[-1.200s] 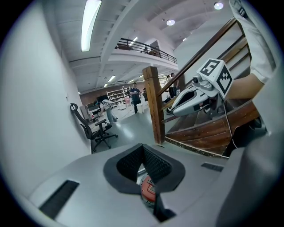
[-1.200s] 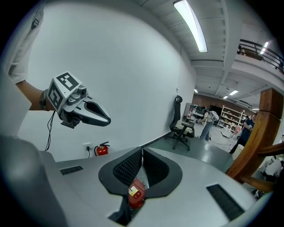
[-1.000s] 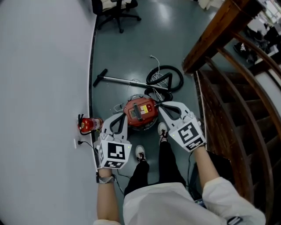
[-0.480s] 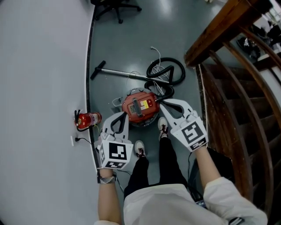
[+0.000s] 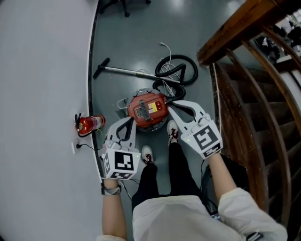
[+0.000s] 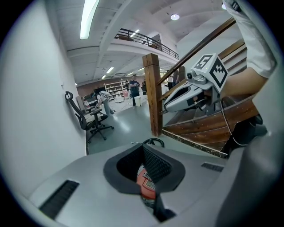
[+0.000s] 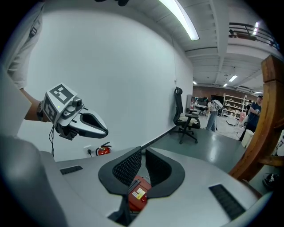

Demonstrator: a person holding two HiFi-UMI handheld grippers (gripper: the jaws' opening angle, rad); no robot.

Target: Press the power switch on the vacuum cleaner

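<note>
Both grippers have sunk a little since a second ago, and the office chair (image 5: 112, 4) has slid almost out past the top of the head view.

Nearest to me, the operator's shoes (image 5: 147, 154) stand on the grey floor (image 5: 136, 42), toes toward the vacuum cleaner (image 5: 146, 108).

Left gripper (image 5: 126, 122): jaws pressed together at the tips, nothing between them. It hangs above the floor just beside the cleaner's wall-side flank.

Right gripper (image 5: 172, 108): jaws likewise pressed together and empty. Its tip is at the cleaner's staircase-side flank; I cannot tell whether it touches.

Vacuum cleaner: a round red canister, upright on the floor, roughly midway between the floor's wall edge and its staircase edge, directly ahead of the shoes. Each gripper view shows its red top with a yellow label through the opening beneath the closed pads. The power switch is too small for me to pick out.

Fire extinguisher (image 5: 88, 124): red, at the floor's wall edge, just beyond a wall socket (image 5: 74, 147) with a lead plugged in.

Past the canister, the black hose (image 5: 178, 71) lies coiled on the floor. The metal wand (image 5: 123, 71) lies flat, running from the coil toward the wall edge. A wooden staircase (image 5: 244, 94) bounds the floor's right edge.
</note>
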